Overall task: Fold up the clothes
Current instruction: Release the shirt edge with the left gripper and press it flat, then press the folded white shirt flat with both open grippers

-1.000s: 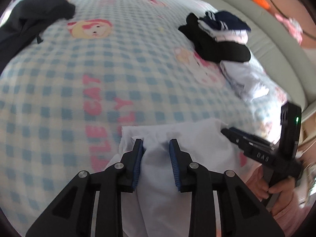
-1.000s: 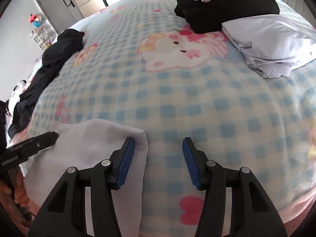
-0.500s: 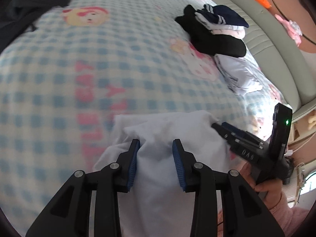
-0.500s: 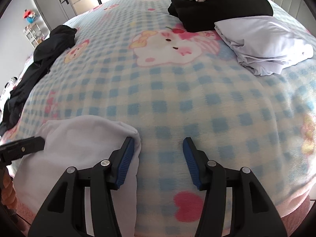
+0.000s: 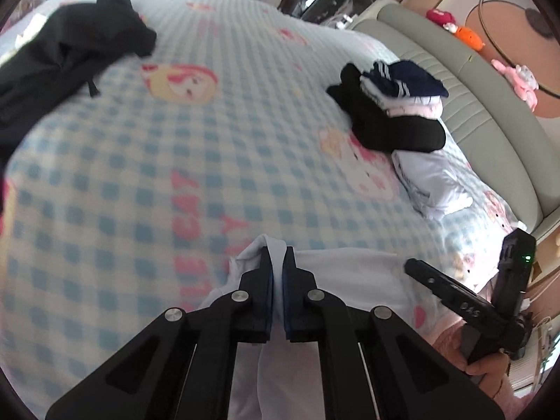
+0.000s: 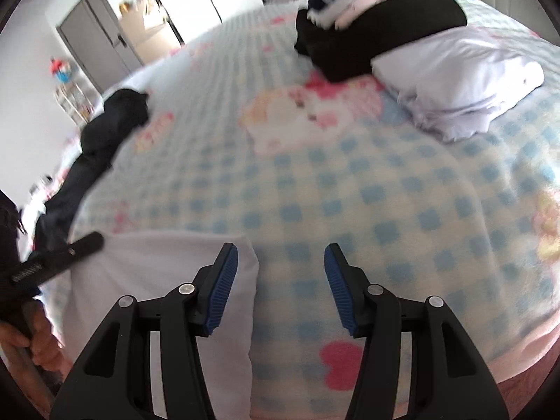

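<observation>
White thin-fabric garment (image 5: 336, 276) lay at the near edge of the blue-and-cream checked fleece blanket (image 5: 147, 189), part of it hanging off the bed.

Left wrist view: left gripper (image 5: 278, 262) was clamped nearly closed on a raised pinch of the white garment's top edge. Right gripper (image 5: 451, 294) sat just beside the garment's other end. Farther up the bed: a stack of folded clothes, black at the bottom with navy striped on top (image 5: 392, 105), and a folded white piece (image 5: 430, 182) next to it. A loose black garment (image 5: 63, 49) was sprawled at far left, unfolded.

Right wrist view: right gripper (image 6: 280, 280) was wide open and held nothing; its left finger (image 6: 224, 276) sat over the white garment's corner (image 6: 175, 280).

Judgement: several pieces folded and stacked; white one in hand, black one left.
</observation>
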